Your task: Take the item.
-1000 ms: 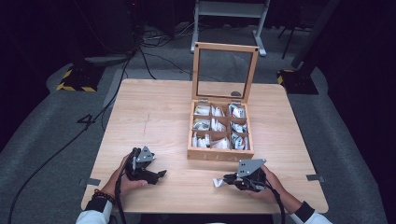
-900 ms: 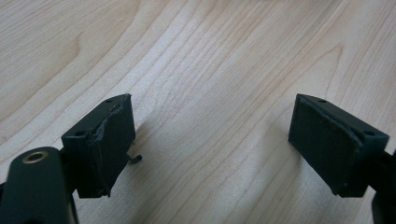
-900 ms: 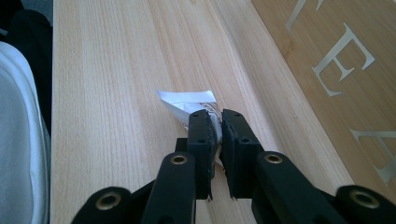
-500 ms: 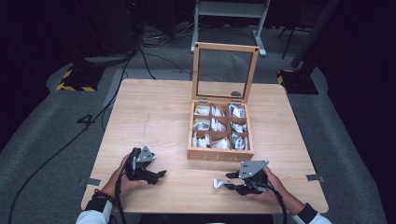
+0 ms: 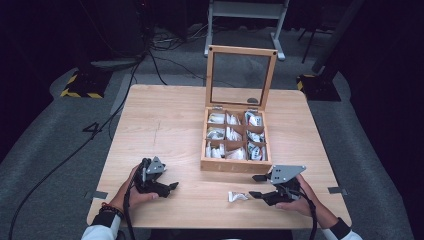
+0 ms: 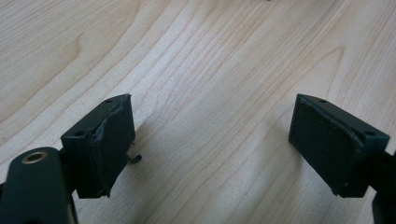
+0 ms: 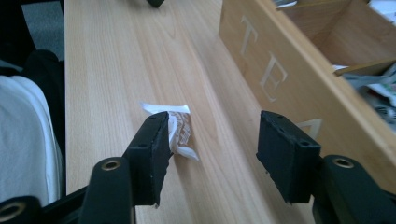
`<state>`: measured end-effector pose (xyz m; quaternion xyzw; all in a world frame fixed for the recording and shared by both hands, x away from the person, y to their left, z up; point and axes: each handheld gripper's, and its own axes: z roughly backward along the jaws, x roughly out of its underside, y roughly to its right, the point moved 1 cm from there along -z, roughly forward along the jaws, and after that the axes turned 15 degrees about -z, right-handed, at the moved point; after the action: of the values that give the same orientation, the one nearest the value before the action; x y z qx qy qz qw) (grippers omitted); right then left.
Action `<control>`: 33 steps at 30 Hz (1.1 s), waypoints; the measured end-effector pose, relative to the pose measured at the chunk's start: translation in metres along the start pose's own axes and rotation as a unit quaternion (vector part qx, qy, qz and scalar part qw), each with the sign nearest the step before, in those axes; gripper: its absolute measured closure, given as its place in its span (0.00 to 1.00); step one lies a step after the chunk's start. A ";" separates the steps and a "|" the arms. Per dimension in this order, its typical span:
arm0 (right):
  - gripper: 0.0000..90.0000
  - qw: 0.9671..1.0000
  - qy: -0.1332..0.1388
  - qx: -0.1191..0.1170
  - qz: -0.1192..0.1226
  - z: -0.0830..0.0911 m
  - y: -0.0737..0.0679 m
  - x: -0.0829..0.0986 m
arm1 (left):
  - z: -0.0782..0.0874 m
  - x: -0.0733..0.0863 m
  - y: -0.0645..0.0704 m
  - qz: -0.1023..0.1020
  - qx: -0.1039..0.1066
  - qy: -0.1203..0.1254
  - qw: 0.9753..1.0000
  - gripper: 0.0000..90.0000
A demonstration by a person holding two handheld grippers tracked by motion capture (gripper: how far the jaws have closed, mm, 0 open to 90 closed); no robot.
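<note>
Right gripper point(image 5: 257, 186): jaws now spread, packet point(image 5: 237, 196) released onto table point(image 5: 165, 125), near box point(image 5: 235, 165). Left gripper point(image 5: 171, 185): apart, idle, unchanged.

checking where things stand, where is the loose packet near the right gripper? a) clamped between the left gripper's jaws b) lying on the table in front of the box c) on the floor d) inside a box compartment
b: the packet lies flat on the table in front of the wooden box, beside one jaw of the open right gripper, not clamped.
</note>
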<state>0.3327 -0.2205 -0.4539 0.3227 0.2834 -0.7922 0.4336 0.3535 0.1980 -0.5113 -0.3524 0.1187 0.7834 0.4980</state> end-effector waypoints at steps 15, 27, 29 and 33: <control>0.38 0.996 0.062 0.050 -0.025 0.039 0.026 -0.017 | 0.003 -0.013 -0.010 0.010 -0.002 -0.005 1.000 0.19; 0.37 0.984 0.083 0.132 -0.089 0.062 0.085 -0.038 | 0.005 -0.056 -0.050 0.020 -0.014 0.031 0.999 0.19; 0.37 0.982 0.081 0.137 -0.099 0.062 0.095 -0.043 | 0.002 -0.066 -0.057 0.015 -0.021 0.034 0.999 0.20; 0.36 0.980 0.075 0.148 -0.108 0.060 0.110 -0.056 | -0.005 -0.085 -0.073 0.019 -0.024 0.046 0.998 0.20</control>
<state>0.4360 -0.2868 -0.3923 0.4089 0.2278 -0.8413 0.2704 0.4402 0.1713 -0.4458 -0.3978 0.1288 0.7783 0.4685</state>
